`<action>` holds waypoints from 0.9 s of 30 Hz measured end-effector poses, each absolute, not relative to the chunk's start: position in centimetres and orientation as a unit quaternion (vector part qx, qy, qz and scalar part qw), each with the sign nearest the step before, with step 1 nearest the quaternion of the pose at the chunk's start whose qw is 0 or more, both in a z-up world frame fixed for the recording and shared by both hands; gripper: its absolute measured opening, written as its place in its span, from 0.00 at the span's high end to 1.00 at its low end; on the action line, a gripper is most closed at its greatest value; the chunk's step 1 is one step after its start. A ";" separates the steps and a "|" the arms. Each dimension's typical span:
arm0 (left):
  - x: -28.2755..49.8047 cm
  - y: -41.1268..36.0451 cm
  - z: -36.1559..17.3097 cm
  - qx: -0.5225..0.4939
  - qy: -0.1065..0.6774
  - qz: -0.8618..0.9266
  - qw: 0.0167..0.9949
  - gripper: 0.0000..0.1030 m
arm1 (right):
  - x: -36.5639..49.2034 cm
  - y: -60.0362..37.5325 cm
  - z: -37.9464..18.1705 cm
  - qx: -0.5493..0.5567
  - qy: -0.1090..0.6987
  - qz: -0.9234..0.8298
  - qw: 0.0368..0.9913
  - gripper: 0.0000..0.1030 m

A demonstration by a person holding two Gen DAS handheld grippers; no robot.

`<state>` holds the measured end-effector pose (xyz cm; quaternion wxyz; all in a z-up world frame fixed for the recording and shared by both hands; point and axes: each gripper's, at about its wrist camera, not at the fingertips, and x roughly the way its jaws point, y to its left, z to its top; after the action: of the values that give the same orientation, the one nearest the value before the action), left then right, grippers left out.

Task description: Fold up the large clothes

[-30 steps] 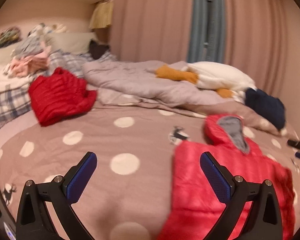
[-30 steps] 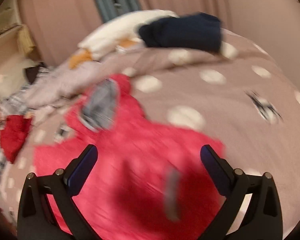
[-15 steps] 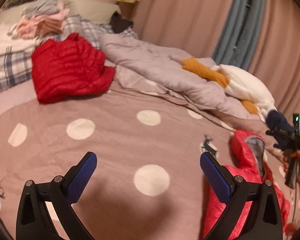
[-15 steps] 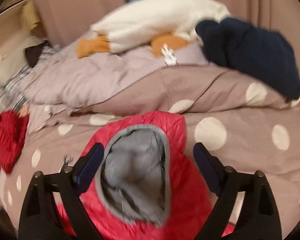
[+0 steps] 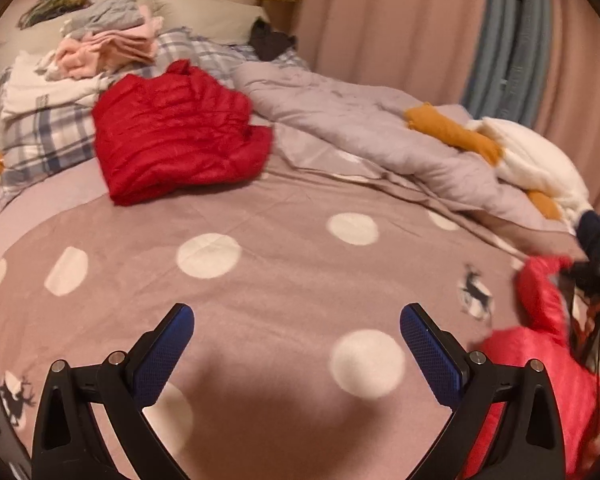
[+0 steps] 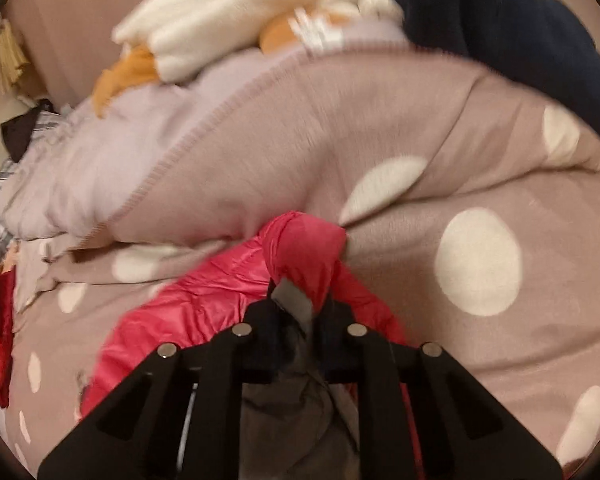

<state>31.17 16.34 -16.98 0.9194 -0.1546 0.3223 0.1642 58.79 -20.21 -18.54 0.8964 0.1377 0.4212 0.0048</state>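
Half a second ago the right tongs [image 6: 300,304] stood spread on either side of the pink jacket's [image 6: 220,300] grey-lined hood; now they are clenched on the hood's rim, and the hood is bunched into a rolled knob just past the tips. In the left wrist view the right tongs [image 5: 592,276] and the hand holding them have come closer to the hood at the far right edge. The left tongs [image 5: 296,344] are released as before, fingers wide apart over the dotted bedspread [image 5: 260,280], gripping nothing, and that view has shifted little.

The pink jacket [image 5: 540,380] lies on the right side of the bed, near its front. Its long axis runs near to far, with the hood pointing to the far side toward the rumpled lilac duvet [image 5: 360,128], and the body spreading back toward the near edge. In the right wrist view the body fans out to the left of the tongs.

A folded red jacket [image 5: 176,136] sits well apart at the far left, beside a plaid pillow [image 5: 40,144]. A dark navy garment [image 6: 500,32] lies at the far right.
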 end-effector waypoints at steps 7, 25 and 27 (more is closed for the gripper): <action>29.1 11.4 -14.0 -0.143 0.281 0.133 0.940 0.01 | 45.0 -22.5 -5.9 0.132 0.288 0.117 0.941 0.85; 26.6 1.0 -14.9 -0.157 0.321 -0.047 0.933 0.01 | 26.6 -31.7 -13.4 0.300 0.363 0.131 0.872 0.12; 26.9 0.4 -15.3 -0.152 0.327 -0.056 0.931 0.01 | 27.2 -30.9 -14.9 0.331 0.380 0.143 0.852 0.12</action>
<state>26.88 0.40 -15.28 0.9311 -0.1525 0.3266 -0.0563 27.23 -30.89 -14.87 0.8517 0.3310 0.3801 0.1432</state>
